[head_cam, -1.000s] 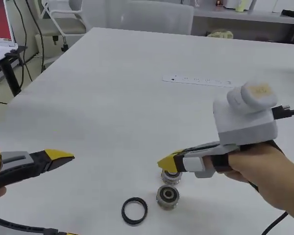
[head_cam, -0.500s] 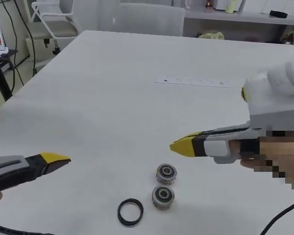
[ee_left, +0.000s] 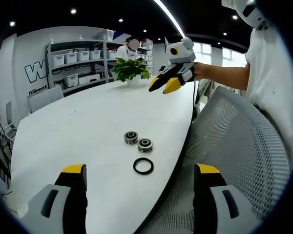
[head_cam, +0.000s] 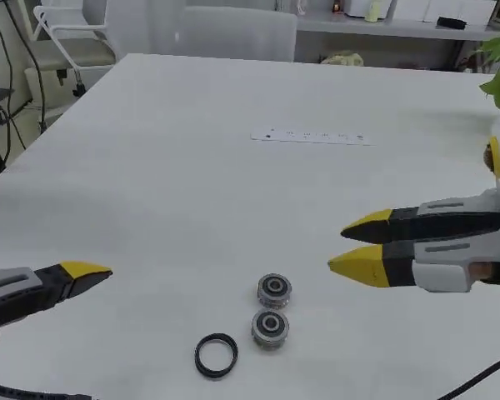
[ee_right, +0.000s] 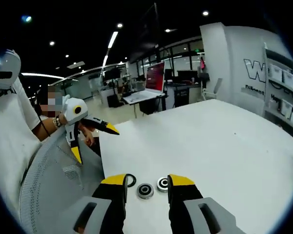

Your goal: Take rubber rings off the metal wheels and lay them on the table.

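Right gripper (head_cam: 358,246) hung above the worktop (head_cam: 175,167), right of the wheels and clear of them. Jaws were parted by a modest gap, nothing between them. Left gripper (ee_right: 94,143) sat off at the near left edge, well apart from the parts, jaws spread wide and empty. Two metal wheels lay flat near the front edge, just beside each other: far wheel (head_cam: 274,289), near wheel (head_cam: 270,326). One black rubber ring (head_cam: 216,354) lay loose and flat on the worktop, just left of the near wheel, not touching it. Couldn't tell whether either wheel carried a ring. White power strip (head_cam: 312,137) lay further back, mid-worktop.
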`<state>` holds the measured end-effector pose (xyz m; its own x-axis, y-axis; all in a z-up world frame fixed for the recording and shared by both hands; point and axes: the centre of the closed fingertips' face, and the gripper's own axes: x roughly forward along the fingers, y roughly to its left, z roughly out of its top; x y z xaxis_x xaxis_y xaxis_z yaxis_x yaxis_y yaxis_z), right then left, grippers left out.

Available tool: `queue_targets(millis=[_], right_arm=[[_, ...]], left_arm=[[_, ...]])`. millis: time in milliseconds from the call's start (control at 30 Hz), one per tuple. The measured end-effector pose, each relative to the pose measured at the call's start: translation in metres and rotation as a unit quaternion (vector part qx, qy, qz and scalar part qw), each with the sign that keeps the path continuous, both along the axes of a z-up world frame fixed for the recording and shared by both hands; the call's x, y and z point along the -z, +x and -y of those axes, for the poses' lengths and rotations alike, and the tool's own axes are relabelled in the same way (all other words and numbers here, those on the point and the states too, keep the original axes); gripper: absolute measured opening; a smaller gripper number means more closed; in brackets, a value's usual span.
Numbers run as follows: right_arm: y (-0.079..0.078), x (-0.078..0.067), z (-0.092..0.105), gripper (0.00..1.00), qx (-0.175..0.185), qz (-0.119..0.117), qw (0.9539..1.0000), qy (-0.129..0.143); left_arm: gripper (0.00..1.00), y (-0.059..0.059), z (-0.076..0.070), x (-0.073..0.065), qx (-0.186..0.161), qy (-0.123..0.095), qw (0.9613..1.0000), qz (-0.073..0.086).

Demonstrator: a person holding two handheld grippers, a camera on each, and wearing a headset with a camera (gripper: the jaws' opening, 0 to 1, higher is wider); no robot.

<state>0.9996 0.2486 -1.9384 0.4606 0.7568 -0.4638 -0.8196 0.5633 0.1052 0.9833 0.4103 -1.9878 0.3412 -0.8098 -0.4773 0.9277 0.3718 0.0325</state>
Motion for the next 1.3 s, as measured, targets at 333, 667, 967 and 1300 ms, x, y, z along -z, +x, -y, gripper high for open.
queue_targets(millis=[333,667,967,1300], right_arm=[[-0.019,0.005,0.03,0.57,0.056,-0.001,0.9983,0.017],[-0.034,0.044,0.055,0.82,0.118,-0.054,0.9915,-0.008],[-0.051,0.07,0.057,0.92,0.124,-0.096,0.9873,-0.026],[-0.063,0.088,0.055,0.94,0.129,-0.137,0.9815,-0.034]], left_arm=[[0.9,-0.004,0.002,0.001,0.007,-0.01,0.9998,-0.013],[0.92,-0.007,0.002,0.003,0.002,-0.015,0.9993,-0.034],[0.98,-0.009,0.003,0.008,-0.002,-0.017,0.9983,-0.055],[0.99,-0.007,-0.001,0.017,-0.023,-0.01,0.9964,-0.08]])
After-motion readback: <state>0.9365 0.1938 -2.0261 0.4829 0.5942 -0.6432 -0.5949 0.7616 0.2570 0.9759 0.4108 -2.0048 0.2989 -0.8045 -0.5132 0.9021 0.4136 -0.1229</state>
